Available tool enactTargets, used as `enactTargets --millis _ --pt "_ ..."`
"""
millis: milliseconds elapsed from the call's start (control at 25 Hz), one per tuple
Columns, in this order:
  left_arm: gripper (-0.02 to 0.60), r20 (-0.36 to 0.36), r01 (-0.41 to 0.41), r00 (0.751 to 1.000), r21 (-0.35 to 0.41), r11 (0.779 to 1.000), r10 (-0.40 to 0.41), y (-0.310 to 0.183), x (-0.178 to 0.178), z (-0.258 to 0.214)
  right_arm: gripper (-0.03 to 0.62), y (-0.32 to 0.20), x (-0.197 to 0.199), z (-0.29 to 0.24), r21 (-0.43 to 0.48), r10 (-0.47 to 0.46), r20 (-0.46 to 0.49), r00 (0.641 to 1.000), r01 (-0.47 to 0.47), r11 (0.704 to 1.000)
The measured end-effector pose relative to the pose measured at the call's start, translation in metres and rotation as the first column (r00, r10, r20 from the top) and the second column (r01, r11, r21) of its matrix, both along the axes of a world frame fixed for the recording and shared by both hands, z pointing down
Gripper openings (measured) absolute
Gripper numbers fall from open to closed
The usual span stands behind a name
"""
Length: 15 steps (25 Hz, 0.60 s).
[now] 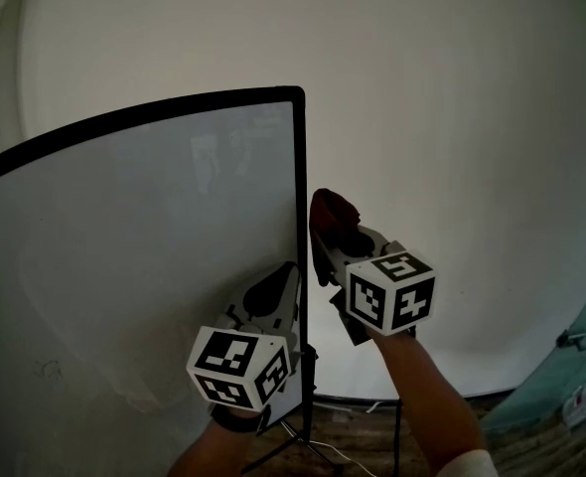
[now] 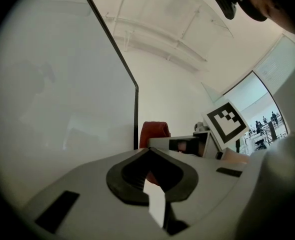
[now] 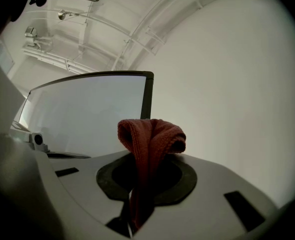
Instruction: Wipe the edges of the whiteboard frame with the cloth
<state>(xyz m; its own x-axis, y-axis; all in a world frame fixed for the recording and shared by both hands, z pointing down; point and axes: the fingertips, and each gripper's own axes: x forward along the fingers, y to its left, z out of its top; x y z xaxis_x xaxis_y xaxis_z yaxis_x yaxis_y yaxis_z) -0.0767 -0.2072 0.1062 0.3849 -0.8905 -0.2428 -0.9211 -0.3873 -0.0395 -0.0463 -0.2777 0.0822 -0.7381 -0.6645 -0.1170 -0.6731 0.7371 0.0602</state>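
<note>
The whiteboard [image 1: 144,256] stands upright with a black frame [image 1: 302,187]; its top right corner shows in the right gripper view [image 3: 147,96]. My right gripper [image 1: 325,241] is shut on a dark red cloth [image 1: 335,217], folded and sticking up from the jaws [image 3: 150,139]. The cloth sits just right of the frame's right edge, about halfway up; I cannot tell if it touches. My left gripper [image 1: 273,291] is lower, in front of the board's lower right part, its jaws shut with nothing between them [image 2: 150,176]. From the left gripper view the cloth [image 2: 154,133] shows beside the frame [image 2: 136,114].
The board rests on a black tripod stand [image 1: 308,435] with a cable on the wooden floor below. A plain white wall [image 1: 452,117] fills the background. A teal surface [image 1: 571,376] stands at the far right.
</note>
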Motion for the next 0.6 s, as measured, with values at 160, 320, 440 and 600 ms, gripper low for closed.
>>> enactTargets --millis 160,320,440,600 --pt "0.008 -0.013 -0.007 1.000 0.001 1.000 0.007 0.004 0.004 0.012 0.055 0.015 0.014 0.022 -0.007 0.000 0.013 1.000 0.000 1.000" --pt "0.008 -0.018 -0.012 1.000 -0.003 1.000 0.012 0.009 0.009 0.030 0.055 0.033 0.026 0.051 -0.030 -0.013 0.025 1.000 0.014 0.999" --pt "0.009 -0.011 -0.016 1.000 -0.018 1.000 0.016 0.009 0.014 0.048 0.055 0.042 0.033 0.074 -0.052 -0.021 0.031 0.999 0.023 0.998" --pt "0.008 -0.001 -0.022 1.000 -0.060 0.998 0.022 0.022 0.021 0.083 0.055 0.065 0.045 0.118 -0.097 -0.013 0.027 1.000 0.016 0.995"
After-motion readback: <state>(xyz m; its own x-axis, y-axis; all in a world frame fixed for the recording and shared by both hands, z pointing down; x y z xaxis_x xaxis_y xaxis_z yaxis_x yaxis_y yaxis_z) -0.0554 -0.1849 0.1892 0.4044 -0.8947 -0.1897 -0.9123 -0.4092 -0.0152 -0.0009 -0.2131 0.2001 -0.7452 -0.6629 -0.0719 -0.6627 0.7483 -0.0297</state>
